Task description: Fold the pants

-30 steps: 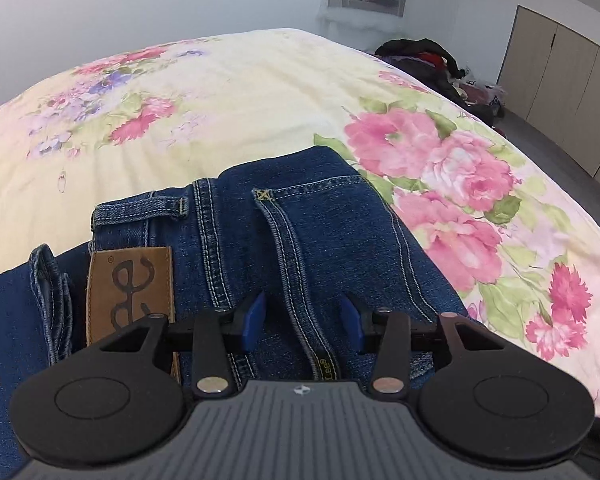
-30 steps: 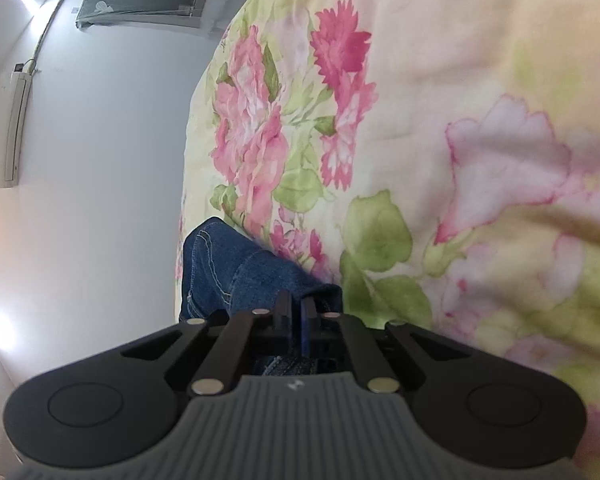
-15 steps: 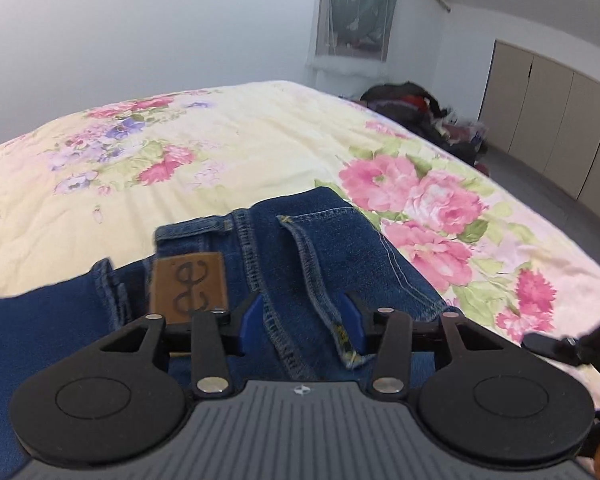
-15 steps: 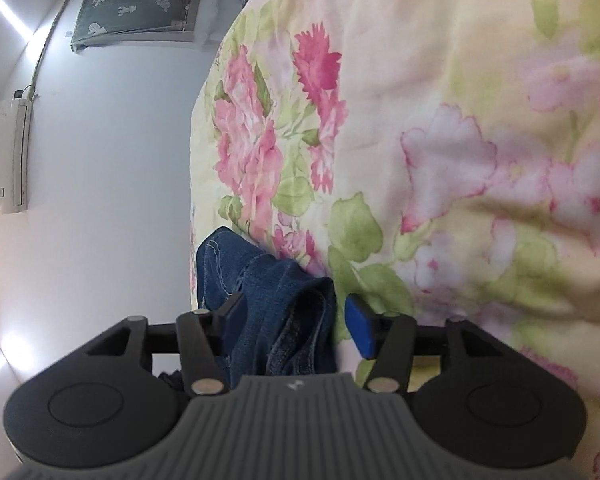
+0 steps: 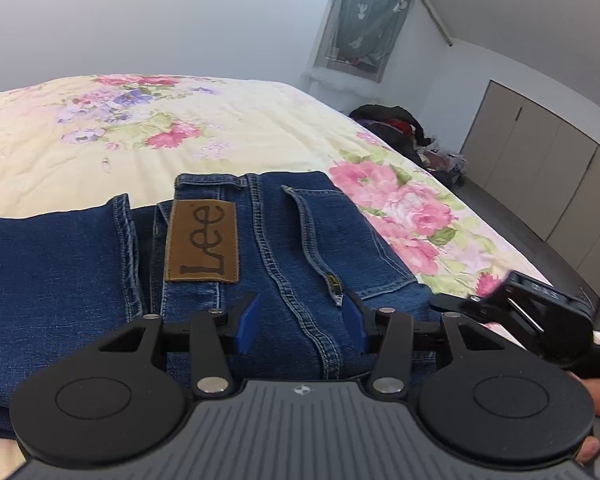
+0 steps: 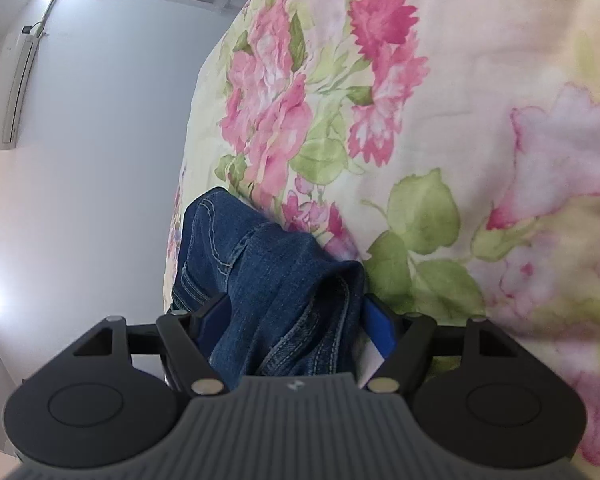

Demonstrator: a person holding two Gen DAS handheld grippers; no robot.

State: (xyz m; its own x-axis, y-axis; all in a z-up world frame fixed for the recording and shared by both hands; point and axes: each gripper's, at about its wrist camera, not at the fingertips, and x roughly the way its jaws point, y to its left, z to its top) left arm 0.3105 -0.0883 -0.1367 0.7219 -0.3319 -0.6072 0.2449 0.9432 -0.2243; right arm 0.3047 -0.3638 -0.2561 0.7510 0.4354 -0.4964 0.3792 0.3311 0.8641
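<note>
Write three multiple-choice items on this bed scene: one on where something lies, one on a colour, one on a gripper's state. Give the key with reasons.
1. Where do the folded jeans lie?
A. on the floral bedspread
B. on the floor
C. in the wardrobe

2. What colour is the Lee patch on the jeans' waistband?
A. white
B. brown
C. red

3. How is the right gripper?
A. clamped flat on the denim
B. out of view
C. open, with a denim fold between its pads

Key:
1 A, the bedspread shows around the denim.
2 B, the patch is tan-brown with dark lettering.
3 C, its jaws have just been opening; the blue pads stand apart beside the loose fold.
</note>
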